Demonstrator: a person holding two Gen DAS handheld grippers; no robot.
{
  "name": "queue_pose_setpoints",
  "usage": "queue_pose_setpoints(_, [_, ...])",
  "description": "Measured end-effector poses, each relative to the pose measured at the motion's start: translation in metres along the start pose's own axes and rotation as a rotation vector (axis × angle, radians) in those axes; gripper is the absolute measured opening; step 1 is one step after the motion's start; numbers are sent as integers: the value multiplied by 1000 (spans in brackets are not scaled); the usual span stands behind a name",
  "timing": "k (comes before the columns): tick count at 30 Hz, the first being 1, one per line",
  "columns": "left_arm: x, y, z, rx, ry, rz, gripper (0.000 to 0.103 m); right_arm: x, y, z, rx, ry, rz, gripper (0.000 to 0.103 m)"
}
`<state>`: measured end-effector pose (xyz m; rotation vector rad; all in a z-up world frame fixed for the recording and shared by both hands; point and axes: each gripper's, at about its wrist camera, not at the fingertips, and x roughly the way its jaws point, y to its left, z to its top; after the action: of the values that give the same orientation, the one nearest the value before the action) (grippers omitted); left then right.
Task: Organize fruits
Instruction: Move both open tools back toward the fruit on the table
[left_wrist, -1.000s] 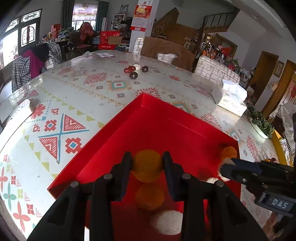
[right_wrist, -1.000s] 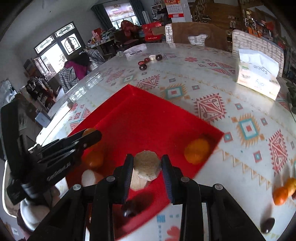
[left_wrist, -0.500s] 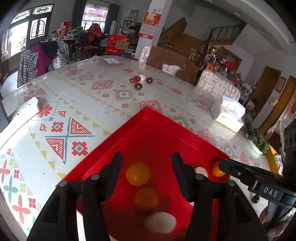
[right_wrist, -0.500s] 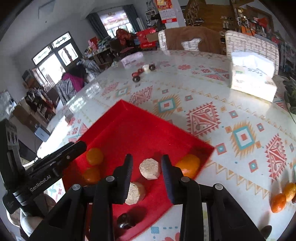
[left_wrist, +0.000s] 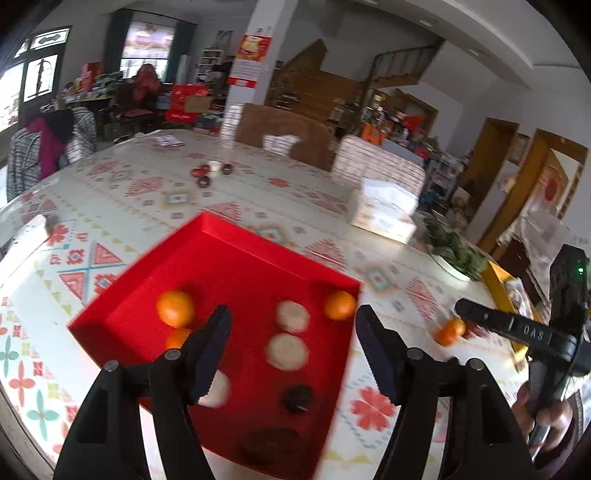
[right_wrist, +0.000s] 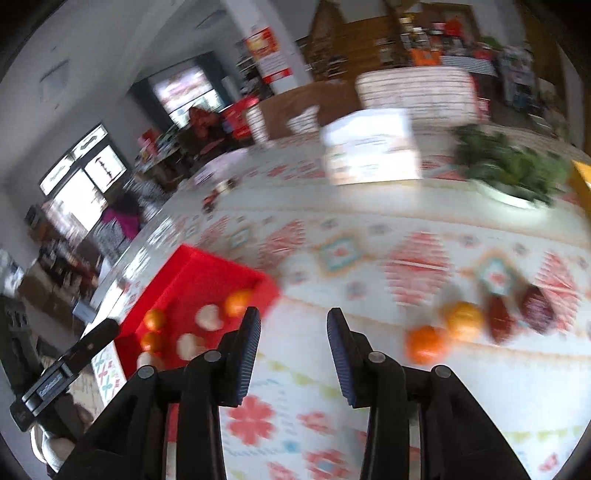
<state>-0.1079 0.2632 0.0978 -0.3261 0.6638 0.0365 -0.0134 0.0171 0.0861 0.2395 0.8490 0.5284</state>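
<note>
Cluttered living room beyond, with a patterned bench (left_wrist: 155, 192) carrying a red tray (left_wrist: 229, 258) near its front edge

Inside the tray: three oranges (left_wrist: 174, 308), pale round pieces (left_wrist: 287, 350), a dark fruit (left_wrist: 297, 398). Outside it, on the cloth to the right: two more oranges (right_wrist: 424, 343) side by side, with dark reddish fruits (right_wrist: 537, 308) just beside them. Farther back, a tissue box (left_wrist: 386, 210) and a dish of greens (right_wrist: 513, 173)

Left gripper (left_wrist: 293, 350) hanging over the tray, jaws just opening, now wide apart with nothing pressed between them. Right gripper (right_wrist: 293, 354) over bare cloth between tray and loose fruit, jaws also just opening, parted and empty; much blur in that view

Judging by the layout, loose fruit on the cloth left to collect, nearest orange the likely next target for the right gripper

Handling, as a guess: oranges light, round, firm with slightly yielding peel, prone to rolling when nudged; best taken across the widest middle, pads on opposite sides, jaws opened wider than at present. Moderate squeeze only, to avoid bruising. Dark reddish fruits smaller, possibly smoother and more slippery; too blurred to tell their kind
</note>
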Motion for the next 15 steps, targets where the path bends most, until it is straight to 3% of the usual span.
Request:
queue_pose_setpoints(2, [2, -17, -7, 26, 11, -22, 74, -15, -26, -5, 35, -14, -37, 50])
queue_pose_setpoints(8, [21, -61, -28, 91, 80, -74, 74, -33, -76, -30, 101, 1, -109, 50])
queue_pose_setpoints(15, [44, -121, -50, 213, 151, -143, 74, -51, -143, -19, 249, -61, -166, 50])
